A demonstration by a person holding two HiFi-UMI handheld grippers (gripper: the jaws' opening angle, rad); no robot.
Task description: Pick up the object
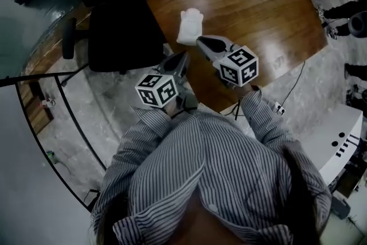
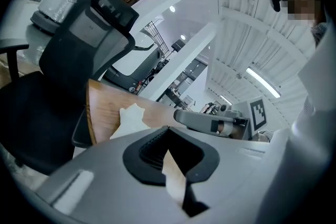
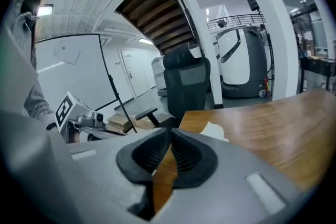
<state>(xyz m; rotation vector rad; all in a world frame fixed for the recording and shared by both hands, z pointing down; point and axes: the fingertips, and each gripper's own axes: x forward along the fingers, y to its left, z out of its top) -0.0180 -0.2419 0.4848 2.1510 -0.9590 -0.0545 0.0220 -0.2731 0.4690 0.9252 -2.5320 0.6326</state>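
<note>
Holding the ribbed pads (image 3: 147,157) of the right gripper (image 3: 170,134) all but together and pinching nothing, with only table wood showing through the slit. Holding the pads (image 2: 152,149) of the left gripper (image 2: 168,131) likewise closed and empty.

Pointing the right gripper's tip at the near edge of the white crumpled object (image 1: 190,24), just beside it or perhaps touching; not telling which from these views. Hanging the left gripper further back, about the table's edge, near the black office chair (image 1: 123,37).

Resting the object, unlifted, on the wooden table (image 1: 269,14), close to the edge by the chair.

Judging the step in hand as the approach, with the pick-up itself not yet begun. Judging the next move as calling for:
- spreading the right jaws wide enough to straddle the soft-looking bundle;
- lowering over it;
- closing before lifting.

Risking, with a closed tip, merely pushing it along the wood.
</note>
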